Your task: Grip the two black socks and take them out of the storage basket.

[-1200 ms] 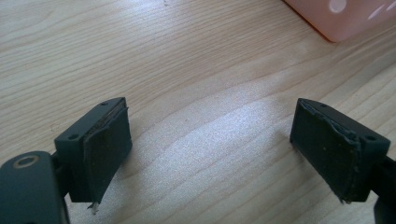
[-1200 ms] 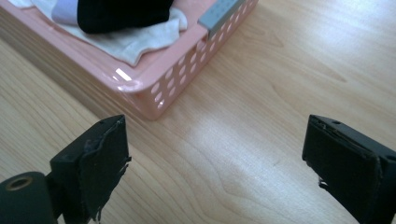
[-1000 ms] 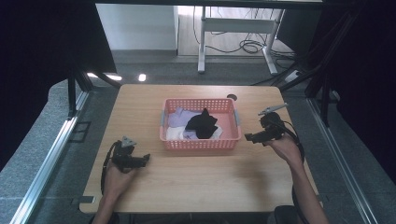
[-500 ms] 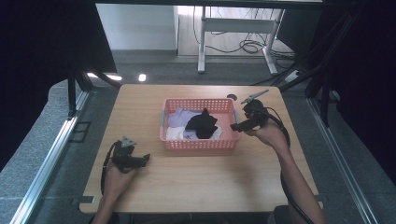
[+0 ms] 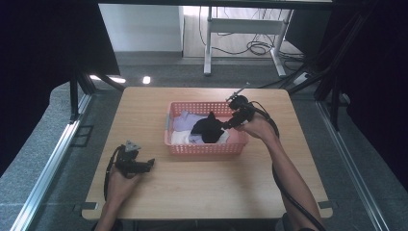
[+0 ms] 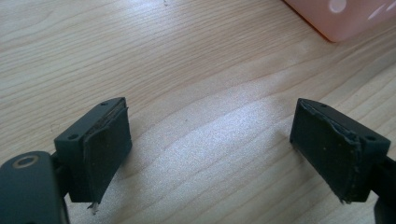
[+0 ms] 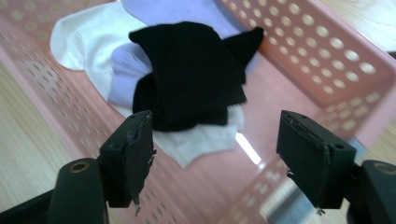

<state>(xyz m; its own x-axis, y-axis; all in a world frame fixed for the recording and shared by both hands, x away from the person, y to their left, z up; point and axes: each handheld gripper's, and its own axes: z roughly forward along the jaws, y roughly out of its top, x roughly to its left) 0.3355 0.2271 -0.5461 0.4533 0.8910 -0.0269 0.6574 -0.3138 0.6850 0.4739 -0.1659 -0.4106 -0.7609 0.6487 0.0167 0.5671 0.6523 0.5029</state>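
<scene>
Fingers on my right gripper (image 7: 215, 154) are spread wide with nothing between them, hanging over the one pink basket (image 5: 180, 147) near the worktop's (image 5: 202, 192) far edge. Inside I count one black sock (image 7: 187, 74), plus white (image 7: 79, 37) and lilac (image 7: 123, 70) ones I can't count properly. Half a second ago that gripper sat off the basket's right end; now it's over it. My left gripper (image 6: 210, 144), equally open, hasn't budged near the front left corner. Light wood top, grey floor, dark curtains around.

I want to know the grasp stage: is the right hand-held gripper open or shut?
Open. The right hand-held gripper has its jaws wide apart above the black sock, gripping nothing.
</scene>
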